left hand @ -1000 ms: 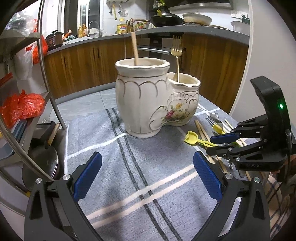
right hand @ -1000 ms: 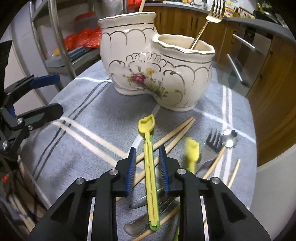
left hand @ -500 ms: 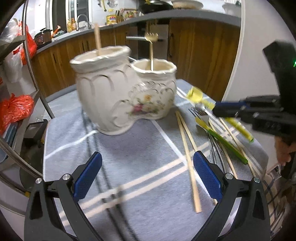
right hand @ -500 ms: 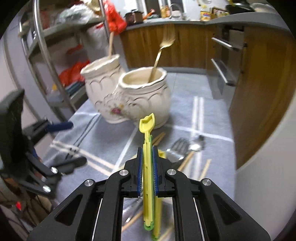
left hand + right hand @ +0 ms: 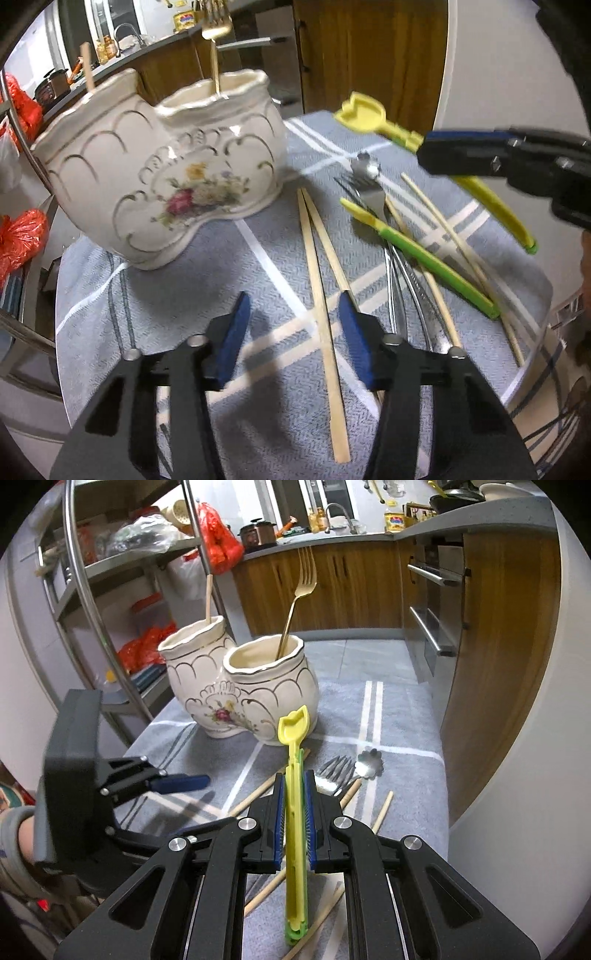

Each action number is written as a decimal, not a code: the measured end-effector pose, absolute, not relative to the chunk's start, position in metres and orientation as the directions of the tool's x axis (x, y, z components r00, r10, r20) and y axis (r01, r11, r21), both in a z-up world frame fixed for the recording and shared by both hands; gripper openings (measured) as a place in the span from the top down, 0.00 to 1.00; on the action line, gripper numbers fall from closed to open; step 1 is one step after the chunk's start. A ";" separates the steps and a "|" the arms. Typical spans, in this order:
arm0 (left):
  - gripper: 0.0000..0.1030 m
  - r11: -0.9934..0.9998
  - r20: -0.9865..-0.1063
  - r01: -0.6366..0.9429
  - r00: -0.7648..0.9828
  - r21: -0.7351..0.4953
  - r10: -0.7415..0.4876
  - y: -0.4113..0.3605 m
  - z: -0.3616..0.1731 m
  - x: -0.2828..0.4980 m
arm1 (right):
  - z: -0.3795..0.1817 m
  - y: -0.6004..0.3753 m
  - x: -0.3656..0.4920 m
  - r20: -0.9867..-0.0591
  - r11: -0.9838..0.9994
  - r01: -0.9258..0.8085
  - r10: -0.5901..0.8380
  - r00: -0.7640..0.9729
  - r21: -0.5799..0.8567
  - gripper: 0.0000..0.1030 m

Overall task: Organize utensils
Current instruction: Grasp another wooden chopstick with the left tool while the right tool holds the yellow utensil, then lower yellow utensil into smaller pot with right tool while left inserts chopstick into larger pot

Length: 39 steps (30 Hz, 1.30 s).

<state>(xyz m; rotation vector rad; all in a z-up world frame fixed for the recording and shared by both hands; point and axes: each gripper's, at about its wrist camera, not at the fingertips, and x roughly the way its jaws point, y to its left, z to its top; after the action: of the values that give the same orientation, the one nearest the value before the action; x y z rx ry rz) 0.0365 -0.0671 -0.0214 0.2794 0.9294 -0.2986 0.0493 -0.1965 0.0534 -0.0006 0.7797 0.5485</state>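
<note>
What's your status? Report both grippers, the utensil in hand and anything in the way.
Right gripper shut on yellow utensil, lifted off the cloth. Left gripper closing around a chopstick, pads not touching. Path to ceramic holder looks clear.

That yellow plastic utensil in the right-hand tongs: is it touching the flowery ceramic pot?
Apart. The right wrist view shows the yellow utensil clamped in the right tongs; the left wrist view shows open air between its tip and the ceramic holder.
</note>
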 end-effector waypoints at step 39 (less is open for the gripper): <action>0.94 0.916 -0.439 0.398 0.833 0.056 -0.336 0.019 0.092 -0.006 | 0.113 -0.186 0.070 -0.475 0.882 -0.421 0.469 0.745 0.211 0.90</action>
<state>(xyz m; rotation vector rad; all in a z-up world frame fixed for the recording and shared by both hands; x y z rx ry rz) -0.0058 0.0193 0.0916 0.1471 0.4372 -0.3903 0.0703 -0.1861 0.1128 0.0921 0.5445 0.4878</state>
